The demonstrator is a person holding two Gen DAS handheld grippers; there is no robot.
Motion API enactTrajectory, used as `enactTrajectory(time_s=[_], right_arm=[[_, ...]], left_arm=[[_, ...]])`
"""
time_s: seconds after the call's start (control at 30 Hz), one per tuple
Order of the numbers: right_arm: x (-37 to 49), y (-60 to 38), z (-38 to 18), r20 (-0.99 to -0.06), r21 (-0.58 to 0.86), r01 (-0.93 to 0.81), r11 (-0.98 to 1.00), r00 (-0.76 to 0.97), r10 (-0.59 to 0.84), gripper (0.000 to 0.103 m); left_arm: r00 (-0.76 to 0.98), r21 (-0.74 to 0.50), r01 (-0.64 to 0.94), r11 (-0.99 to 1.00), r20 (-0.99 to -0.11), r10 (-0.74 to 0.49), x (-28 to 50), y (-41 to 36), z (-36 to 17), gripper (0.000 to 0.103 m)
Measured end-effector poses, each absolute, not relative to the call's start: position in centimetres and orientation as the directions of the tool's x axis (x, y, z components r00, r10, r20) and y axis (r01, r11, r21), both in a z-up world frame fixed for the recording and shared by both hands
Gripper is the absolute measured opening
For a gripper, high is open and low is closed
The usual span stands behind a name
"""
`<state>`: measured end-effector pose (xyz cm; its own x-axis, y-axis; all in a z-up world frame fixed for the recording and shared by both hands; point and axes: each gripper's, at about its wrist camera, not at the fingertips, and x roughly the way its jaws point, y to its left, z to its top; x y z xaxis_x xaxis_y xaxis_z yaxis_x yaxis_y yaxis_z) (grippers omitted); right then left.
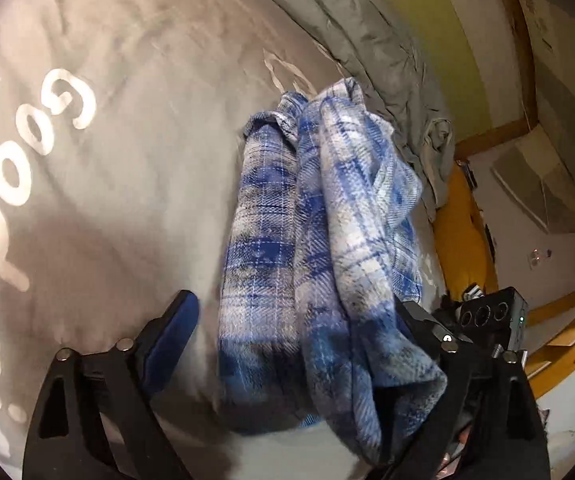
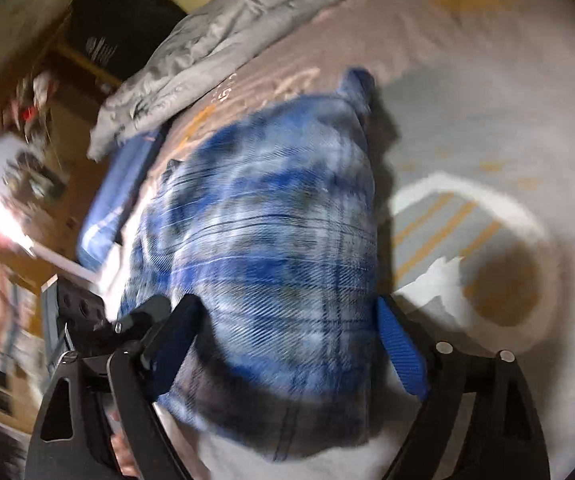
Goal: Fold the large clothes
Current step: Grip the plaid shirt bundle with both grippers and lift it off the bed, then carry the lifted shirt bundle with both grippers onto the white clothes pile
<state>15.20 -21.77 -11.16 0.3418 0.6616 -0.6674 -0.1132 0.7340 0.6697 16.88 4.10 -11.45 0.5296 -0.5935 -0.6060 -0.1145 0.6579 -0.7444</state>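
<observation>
Left wrist view showed the plaid shirt [image 1: 319, 240] bunched on the bed [image 1: 127, 140], barely folded; both grippers' fingers [image 1: 175, 320] were spread, pinching nothing.

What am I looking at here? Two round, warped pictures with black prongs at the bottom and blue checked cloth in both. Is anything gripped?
Each picture comes from a fisheye camera on a hand-held gripper, looking along its two fingers. One shows the left gripper, the other the right gripper. A bunched blue plaid shirt lies on a grey printed bedspread, with a grey quilt behind. Both grippers stand open around the shirt. The left's right-hand finger is hidden under cloth, so contact there is unclear; neither visibly pinches it.
</observation>
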Motion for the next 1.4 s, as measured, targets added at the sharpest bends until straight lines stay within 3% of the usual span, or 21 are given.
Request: enactTrajectory(time_s=[0.03,0.1,0.17,0.23,0.43,0.63,0.87,1.0,1.2,1.3,1.4], right_arm=[[15.2,-22.0,-11.5,-0.652,0.689,-0.106,0.717,0.341,0.677,0.073],[14.9,-21.9,-11.3,-0.65,0.677,-0.134,0.723,0.351,0.674,0.057],[14.2,-21.3,-10.0,-0.668,0.616,-0.183,0.766,0.394,0.631,0.052],[13.5,-21.2,-8.8,-0.671,0.585,-0.195,0.787,0.428,0.605,0.048],[11.2,-25.8,-1.2,-0.624,0.525,-0.232,0.819,0.548,0.556,0.048],[7.5,-37.9,8.6,-0.545,0.437,-0.179,0.882,0.727,0.418,0.05],[4.1,-53.2,14.7,-0.573,0.355,-0.003,0.935,0.79,0.22,0.051],[3.0,-60.0,14.8,-0.618,0.3,0.097,0.949,0.777,0.116,0.052],[3.8,-67.5,9.7,-0.695,0.277,0.228,0.933,0.719,0.031,0.053],[4.7,-70.0,6.2,-0.676,0.31,0.236,0.921,0.736,0.039,0.06],[4.2,-71.7,4.1,-0.643,0.371,0.238,0.898,0.763,0.063,0.065]], left_arm=[[0.536,-0.743,-0.116,0.659,-0.606,-0.588,17.0,4.0,-11.5,0.066],[0.543,-0.753,-0.106,0.65,-0.591,-0.596,16.9,3.3,-11.3,0.054],[0.57,-0.708,-0.051,0.705,-0.6,-0.561,16.0,2.3,-9.8,0.042],[0.609,-0.615,0.042,0.788,-0.609,-0.508,15.3,0.6,-7.3,0.04],[0.662,-0.532,0.263,0.805,-0.507,-0.552,14.2,-5.7,0.5,0.04],[0.628,-0.509,0.451,0.733,-0.401,-0.666,14.6,-17.6,9.0,0.04],[0.467,-0.558,0.587,0.587,-0.36,-0.808,15.9,-33.3,12.3,0.04],[0.386,-0.615,0.576,0.539,-0.376,-0.842,16.0,-40.4,10.8,0.04],[0.331,-0.614,0.54,0.576,-0.474,-0.816,16.0,-47.3,5.4,0.043],[0.427,-0.486,0.605,0.63,-0.47,-0.772,15.4,-48.8,4.2,0.047],[0.367,-0.578,0.565,0.589,-0.464,-0.806,17.1,-48.6,3.1,0.052]])
